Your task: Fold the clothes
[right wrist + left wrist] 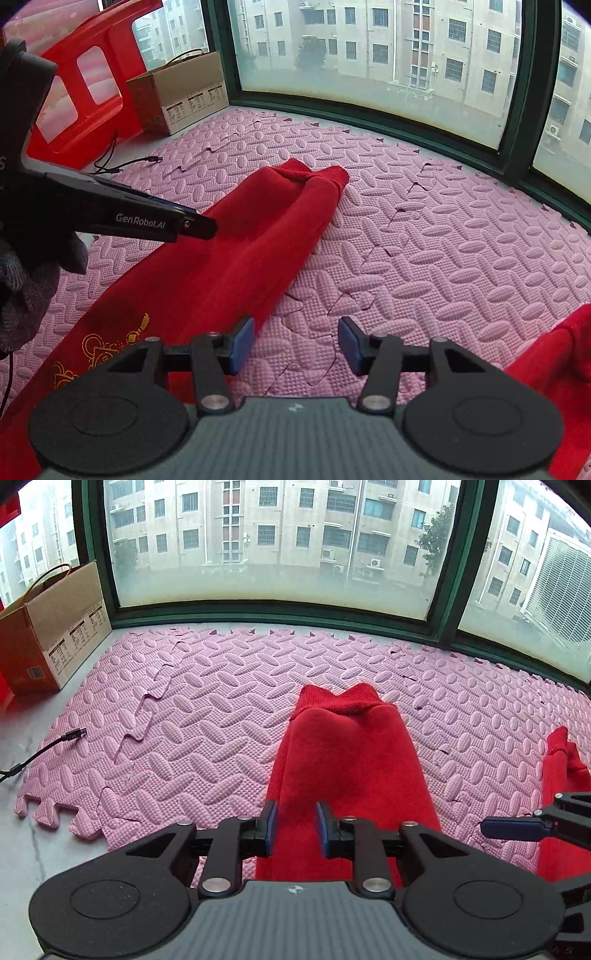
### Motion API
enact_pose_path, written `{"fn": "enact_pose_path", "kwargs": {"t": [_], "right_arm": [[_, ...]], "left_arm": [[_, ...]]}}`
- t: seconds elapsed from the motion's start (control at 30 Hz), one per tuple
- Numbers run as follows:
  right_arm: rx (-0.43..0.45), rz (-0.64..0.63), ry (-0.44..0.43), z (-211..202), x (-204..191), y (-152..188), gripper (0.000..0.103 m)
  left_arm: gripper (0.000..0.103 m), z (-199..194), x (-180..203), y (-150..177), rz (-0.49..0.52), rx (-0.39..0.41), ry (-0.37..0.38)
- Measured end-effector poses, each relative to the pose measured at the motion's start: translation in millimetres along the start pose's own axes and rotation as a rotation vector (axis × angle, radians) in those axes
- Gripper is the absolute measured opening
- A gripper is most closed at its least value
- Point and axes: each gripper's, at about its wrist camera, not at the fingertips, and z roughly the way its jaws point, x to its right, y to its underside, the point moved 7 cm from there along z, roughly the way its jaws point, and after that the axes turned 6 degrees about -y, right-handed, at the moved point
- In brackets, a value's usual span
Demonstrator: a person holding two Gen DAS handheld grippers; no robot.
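Red garment [236, 258] lies on the pink foam mat [443, 251] beside the green-framed window [369, 114]. One sleeve is stretched out straight — long axis runs from the near-left of the right wrist view up toward the window, ribbed cuff [314, 173] at the far end, pointing at the glass. Gold embroidery [103, 350] shows on the body near the bottom left. A second red part [554, 369] of the garment sits at the lower right, apart from the sleeve.

Left gripper [295, 821]: jaws apart by a moderate gap, hovering over the near part of the sleeve, blue pads on either side of the fabric's midline; nothing clamped. Contact with the cloth cannot be told.

Right gripper [295, 341]: jaws wider apart, empty, over bare mat just right of the sleeve edge — left pad [242, 343] near the fabric.

Cardboard box [55, 627] and a black cable [44, 749] sit at the mat's left edge; a red plastic stool [85, 85] stands beside the box.
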Motion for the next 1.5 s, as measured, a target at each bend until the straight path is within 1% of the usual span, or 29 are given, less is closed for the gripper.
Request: {"fn": "enact_pose_path", "kwargs": {"t": [0.03,0.2,0.23,0.3,0.43,0.57,0.73,0.77,0.8,0.83,0.9,0.97,1.0,1.1,1.17,1.2,1.23,1.27,1.3,1.33,1.4,1.43,1.5], "right_arm": [[0.0,0.004,-0.004,-0.3,-0.8,0.9,0.051],[-0.004,0.018,-0.014,-6.1,-1.8,6.4,0.052],[-0.007,0.017,-0.014,-6.7,-1.8,8.0,0.053],[-0.016,0.007,-0.013,-7.0,-2.1,11.0,0.053],[-0.002,-0.012,-0.012,-8.4,-4.5,12.4,0.053],[0.006,-0.018,-0.007,-6.2,-4.7,10.5,0.054],[-0.006,-0.041,0.017,-1.6,-4.9,10.7,0.061],[-0.008,-0.046,0.022,-0.7,-4.9,10.7,0.063],[-0.01,-0.051,0.027,0.2,-5.0,10.7,0.065],[-0.012,-0.056,0.032,1.1,-5.0,10.8,0.066],[-0.016,-0.059,0.041,2.3,-4.6,10.5,0.066],[-0.009,-0.051,0.053,0.7,-2.6,8.6,0.066],[0.003,-0.043,0.053,-0.8,-1.2,7.0,0.064],[0.028,0.004,0.016,-0.8,2.1,-1.4,0.064],[0.039,0.024,0.007,2.9,2.1,-8.3,0.063],[0.041,0.025,0.005,4.4,1.3,-10.4,0.063],[0.04,0.02,0.002,6.5,0.0,-12.0,0.063],[0.042,0.008,0.01,9.2,-1.8,-14.6,0.063],[0.043,-0.006,0.022,10.9,-3.4,-16.3,0.063],[0.037,-0.021,0.031,12.2,-4.2,-16.8,0.063],[0.016,-0.033,0.056,15.1,-2.2,-15.1,0.063],[0.01,-0.033,0.056,15.8,-0.6,-13.9,0.063],[0.007,-0.023,0.049,15.7,2.2,-12.8,0.063]], "left_arm": [[0.035,1.7,-0.1,-1.5,-0.001,0.001,-0.004],[0.034,9.8,2.2,-6.1,0.021,0.008,-0.012],[0.031,11.3,2.6,-6.6,0.029,0.01,-0.018],[0.028,13.8,2.9,-7.6,0.039,0.017,-0.03],[0.013,15.8,3.2,-9.0,0.061,0.022,-0.041],[0.009,15.5,2.0,-10.7,0.072,0.021,-0.04],[0.007,8.1,-3.5,-15.2,0.077,0.035,-0.052],[0.001,7.1,-5.4,-16.4,0.082,0.04,-0.06],[0.0,6.8,-8.0,-17.5,0.088,0.045,-0.076],[0.0,7.4,-12.0,-18.4,0.093,0.048,-0.099],[0.0,10.3,-19.8,-17.0,0.09,0.034,-0.102],[0.0,8.8,-27.2,-13.4,0.082,0.018,-0.123],[0.0,4.7,-28.9,-12.6,0.067,0.019,-0.108],[0.001,-13.6,-15.7,-11.2,0.057,0.037,0.0],[0.001,-19.4,-2.1,-4.7,0.079,0.022,0.059],[0.003,-21.4,5.1,-0.5,0.093,0.011,0.086],[0.005,-22.8,11.6,4.2,0.109,0.001,0.107],[0.005,-23.3,16.2,9.5,0.125,-0.005,0.114],[0.005,-23.2,19.5,14.6,0.139,-0.01,0.116],[0.008,-22.8,21.0,19.4,0.154,-0.013,0.106],[0.01,-21.2,17.2,26.5,0.167,-0.011,0.059],[0.012,-20.7,12.6,29.2,0.155,-0.015,0.04],[0.015,-24.1,3.6,34.1,0.123,-0.013,0.029]]}}
